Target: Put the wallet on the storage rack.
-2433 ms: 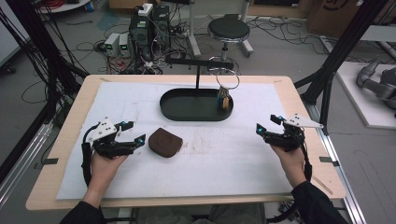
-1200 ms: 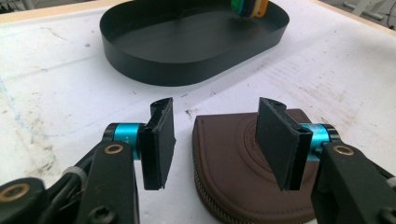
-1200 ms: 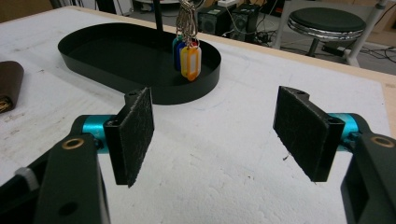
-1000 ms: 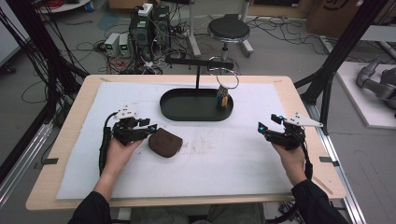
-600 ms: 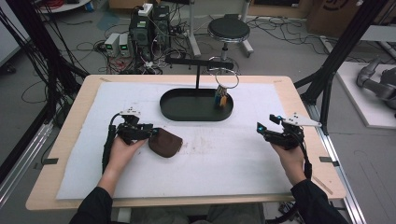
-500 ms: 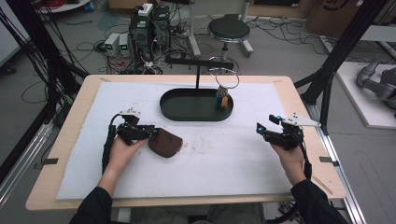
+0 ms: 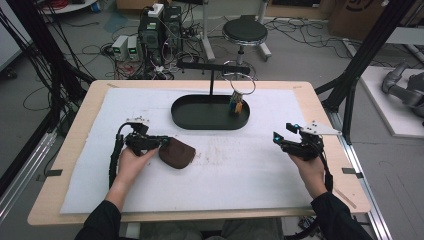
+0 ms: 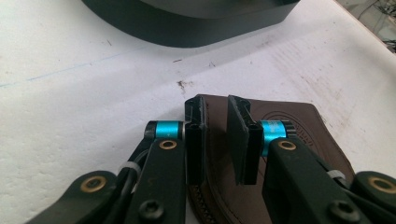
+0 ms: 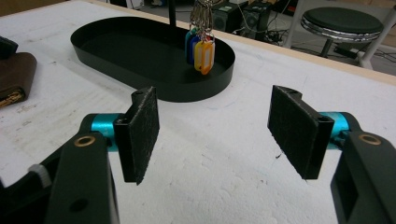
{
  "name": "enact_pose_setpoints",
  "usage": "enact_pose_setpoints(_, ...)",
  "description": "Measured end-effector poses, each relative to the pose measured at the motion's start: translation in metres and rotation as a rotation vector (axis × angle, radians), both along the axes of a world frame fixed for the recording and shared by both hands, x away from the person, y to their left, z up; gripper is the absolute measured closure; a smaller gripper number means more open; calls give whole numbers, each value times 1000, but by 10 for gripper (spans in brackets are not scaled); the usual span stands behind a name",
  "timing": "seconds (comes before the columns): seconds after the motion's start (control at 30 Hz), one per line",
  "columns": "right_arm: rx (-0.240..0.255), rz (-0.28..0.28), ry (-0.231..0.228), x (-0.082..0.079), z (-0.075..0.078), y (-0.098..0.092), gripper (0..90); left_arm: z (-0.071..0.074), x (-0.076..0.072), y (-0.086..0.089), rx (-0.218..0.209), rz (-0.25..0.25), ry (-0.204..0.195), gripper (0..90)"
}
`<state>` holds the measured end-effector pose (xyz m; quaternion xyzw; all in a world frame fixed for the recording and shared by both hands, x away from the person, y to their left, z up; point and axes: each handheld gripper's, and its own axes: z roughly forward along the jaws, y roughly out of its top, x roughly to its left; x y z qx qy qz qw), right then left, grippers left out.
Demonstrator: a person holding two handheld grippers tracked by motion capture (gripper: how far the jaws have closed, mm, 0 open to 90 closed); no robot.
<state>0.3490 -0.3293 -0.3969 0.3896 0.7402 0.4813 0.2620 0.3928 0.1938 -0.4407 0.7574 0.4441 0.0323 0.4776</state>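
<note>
I count one brown leather wallet (image 8: 280, 126), lying right at my left claw (image 8: 215, 135), whose jaws have just been closing about its edge. One black oval metal tray (image 9: 121, 46) sits ahead of my right claw (image 9: 215, 135). On its far rim I see one bunch of coloured plastic key tags (image 9: 200, 49): one orange, one blue, one green. Two claws in all.

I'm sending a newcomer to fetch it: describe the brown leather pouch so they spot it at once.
Start at the white sheet covering the table, then find the black oval tray. The brown leather pouch lies in front of its left end, at the left gripper: the sheet's one flat, stitched brown thing.
</note>
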Motion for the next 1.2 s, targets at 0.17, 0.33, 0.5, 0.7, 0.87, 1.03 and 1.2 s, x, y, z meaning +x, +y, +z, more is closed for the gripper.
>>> enact_pose_setpoints(0.17, -2, 2, -8, -1, 1, 0, 356, 4, -10, -2, -13, 1, -64, 813)
enact_pose_setpoints(0.33, 0, 0, -11, -1, 2, 0, 359, 16, -24, -3, -65, -17, -165, 842)
enact_pose_setpoints(0.5, -3, 3, -22, -2, 3, 2, 363, 25, -35, -9, -91, -67, -261, 853)
enact_pose_setpoints(0.7, -14, 12, -23, -1, 2, 6, 364, 35, -43, -22, -125, -126, -351, 861)
enact_pose_setpoints(0.87, -16, 17, -28, -1, 3, 9, 365, 43, -48, -39, -181, -189, -407, 863)
enact_pose_setpoints(1.03, -22, 29, -29, -1, 3, 12, 365, 46, -52, -58, -193, -243, -450, 863)
enact_pose_setpoints(1.2, -34, 50, -31, -3, 3, 17, 365, 38, -57, -67, -180, -283, -457, 863)
